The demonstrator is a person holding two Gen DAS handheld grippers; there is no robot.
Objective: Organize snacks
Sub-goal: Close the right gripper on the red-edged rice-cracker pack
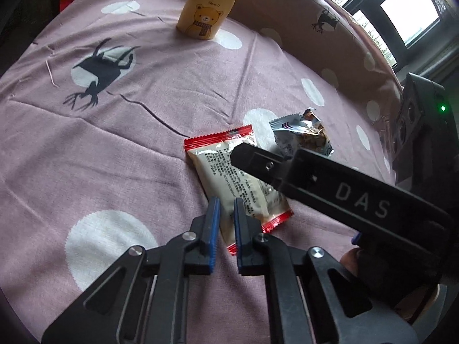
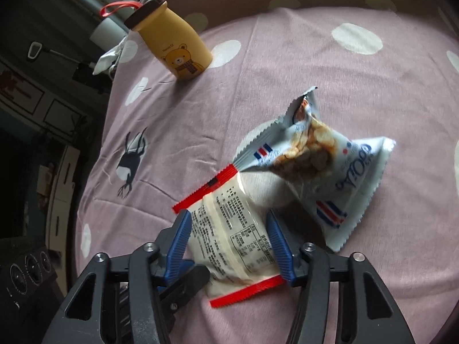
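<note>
Left wrist view, lower centre: the left gripper point(image 1: 226, 223) has its jaws drawn close together over the near corner of the red-edged snack packet point(image 1: 229, 172); a narrow gap remains between the blue pads, and the packet's edge shows in it, so the jaws read as clenched, though a grip on the packet cannot be confirmed. From the right edge of the frame the right gripper's black body crosses over the packet.

Right wrist view, lower centre: the right gripper point(image 2: 229, 238) straddles the same red-edged snack packet point(image 2: 229, 229), one blue pad at each long side, touching or very nearly touching the wrapper; the jaws stand partly closed around it. The packet lies flat on the table point(image 2: 315, 66), printed side up, under a mauve cloth with white dots and a deer print.

Just beyond, right of centre, a white snack bag point(image 2: 315, 166) with red-and-blue stripes lies torn open, its brown contents showing; it touches the packet's far end.

Upper left, well apart from both snacks, a yellow bear-print bottle point(image 2: 178, 46) with a brown cap stands upright.
</note>
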